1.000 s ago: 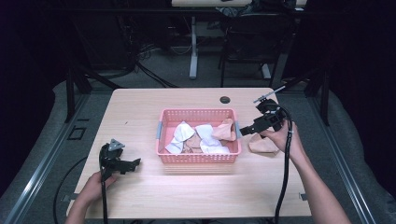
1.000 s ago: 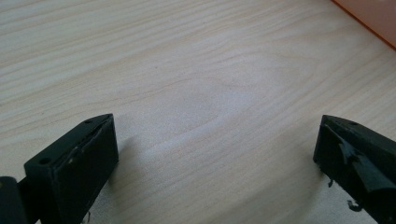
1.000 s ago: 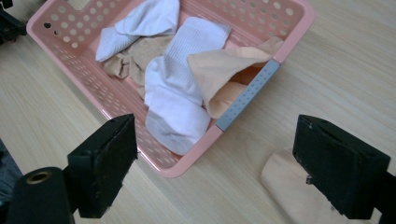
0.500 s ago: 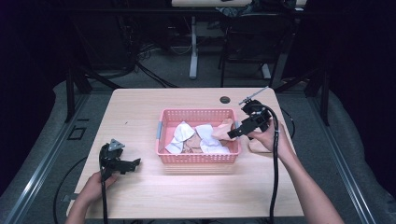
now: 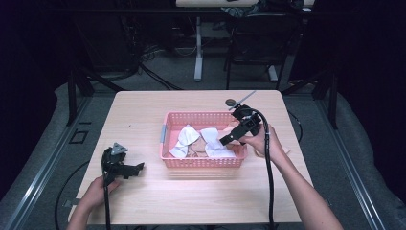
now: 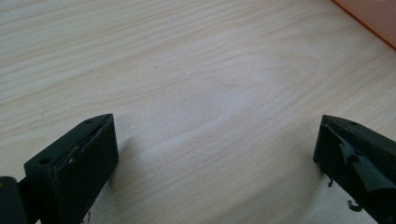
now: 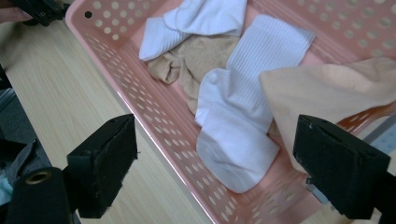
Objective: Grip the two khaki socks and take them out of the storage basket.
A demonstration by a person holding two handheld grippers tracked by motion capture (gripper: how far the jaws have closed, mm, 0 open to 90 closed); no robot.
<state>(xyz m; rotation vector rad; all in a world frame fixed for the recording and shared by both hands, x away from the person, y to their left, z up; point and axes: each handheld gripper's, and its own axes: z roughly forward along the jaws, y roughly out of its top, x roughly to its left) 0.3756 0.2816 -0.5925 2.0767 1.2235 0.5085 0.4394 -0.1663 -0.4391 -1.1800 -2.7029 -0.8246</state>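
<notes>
On the light wooden tabletop (image 5: 143,115) we see a pink perforated basket (image 5: 201,163) standing near the middle, a little toward the right edge. Inside it lie two white socks (image 7: 243,116) and, between and under them, a beige sock (image 7: 196,63); the lower part of the beige one is covered by the white ones, so we cannot make out its full shape. A peach cloth (image 7: 327,88) hangs over the basket's right wall, and its far end is cut off by the edge of the right gripper view and partly hidden behind one jaw. The right gripper (image 5: 229,139) hangs over the right end of the basket, held by the person's right hand (image 5: 261,143); its jaws stand wide apart and nothing is between them. In the high view the contents under this gripper are hard to make out. The left gripper (image 5: 136,168) rests near the front left corner of the tabletop, well apart from the basket, with its jaws also spread and empty; the left hand (image 5: 98,189) holds it from below. In the left gripper view a small orange-pink corner shows at the top right, too cropped to identify surely. A small dark round object (image 5: 230,101) lies near the far edge of the tabletop; we cannot tell what it is.
</notes>
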